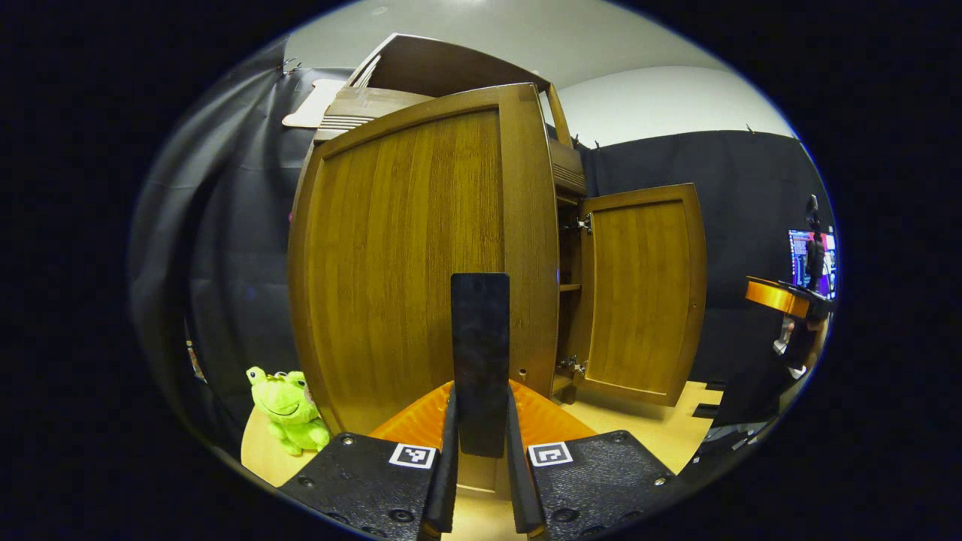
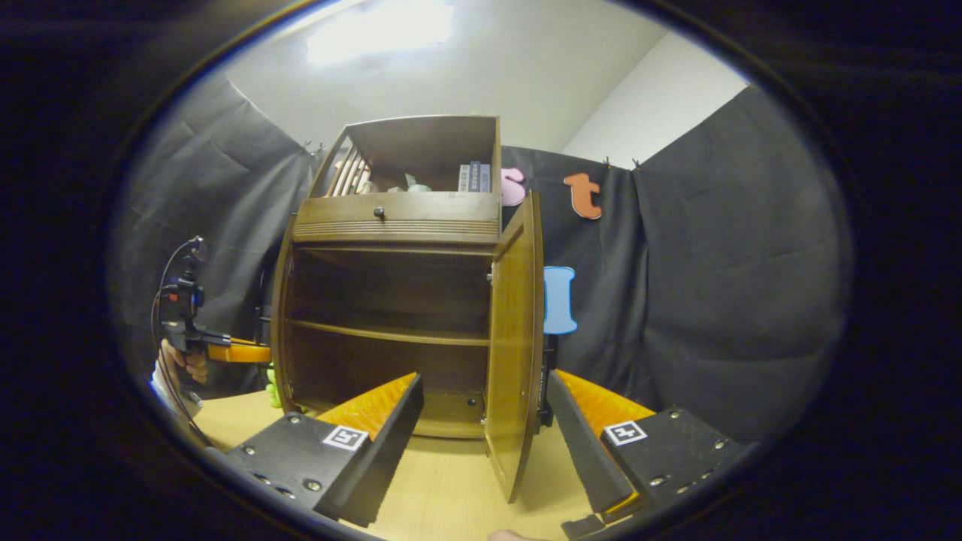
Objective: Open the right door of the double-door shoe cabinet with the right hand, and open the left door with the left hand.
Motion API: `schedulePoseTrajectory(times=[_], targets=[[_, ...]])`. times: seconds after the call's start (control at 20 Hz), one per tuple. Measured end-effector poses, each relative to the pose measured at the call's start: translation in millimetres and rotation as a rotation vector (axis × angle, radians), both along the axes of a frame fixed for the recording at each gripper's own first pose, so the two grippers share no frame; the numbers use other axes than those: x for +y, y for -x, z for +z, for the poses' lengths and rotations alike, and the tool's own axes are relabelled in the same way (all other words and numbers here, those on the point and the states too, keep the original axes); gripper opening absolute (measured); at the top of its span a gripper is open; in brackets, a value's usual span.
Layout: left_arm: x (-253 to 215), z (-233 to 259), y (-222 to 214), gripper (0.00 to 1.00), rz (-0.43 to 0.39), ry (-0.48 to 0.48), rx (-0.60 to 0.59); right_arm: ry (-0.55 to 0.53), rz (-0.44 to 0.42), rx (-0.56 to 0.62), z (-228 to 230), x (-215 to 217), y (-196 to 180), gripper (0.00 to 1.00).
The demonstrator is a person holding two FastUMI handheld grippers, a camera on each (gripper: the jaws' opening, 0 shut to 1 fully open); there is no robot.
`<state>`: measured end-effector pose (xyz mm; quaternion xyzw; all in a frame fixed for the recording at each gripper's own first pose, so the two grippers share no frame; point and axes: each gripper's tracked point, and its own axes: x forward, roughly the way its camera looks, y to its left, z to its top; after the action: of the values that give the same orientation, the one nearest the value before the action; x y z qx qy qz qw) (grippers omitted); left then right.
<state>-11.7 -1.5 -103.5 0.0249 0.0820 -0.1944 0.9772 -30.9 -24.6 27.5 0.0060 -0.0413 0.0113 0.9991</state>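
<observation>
At the far left of my left gripper view a lime-green plush frog sits on the pale wooden counter, just beside the brown wooden double-door shoe cabinet. My left tongs are clamped on the dark flat handle of the cabinet's left door, which is swung out towards me. Further right, the right door hangs wide open on its hinges. In my right gripper view, my right tongs stand apart around that door's edge, gripping nothing. I judge both doors open, so next I need only release the handle and draw both tongs clear.
</observation>
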Motion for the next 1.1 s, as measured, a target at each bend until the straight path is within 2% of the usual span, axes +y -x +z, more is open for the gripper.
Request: schedulePoseTrajectory(times=[0.5,0.8,1.1], targets=[[40.5,8.7,28.5,0.29,0.022,0.001,-0.006,0.004,0.033,0.011,3.2,27.4,-12.1,0.99],[71.5,13.9,43.0,0.27,0.087,-0.014,-0.021,0.015,0.061,0.031,-8.1,44.1,-16.8,0.98],[115.4,17.0,47.6,0.23,0.194,-0.058,-0.040,0.021,0.101,0.055,-19.7,69.8,-32.3,0.98]])
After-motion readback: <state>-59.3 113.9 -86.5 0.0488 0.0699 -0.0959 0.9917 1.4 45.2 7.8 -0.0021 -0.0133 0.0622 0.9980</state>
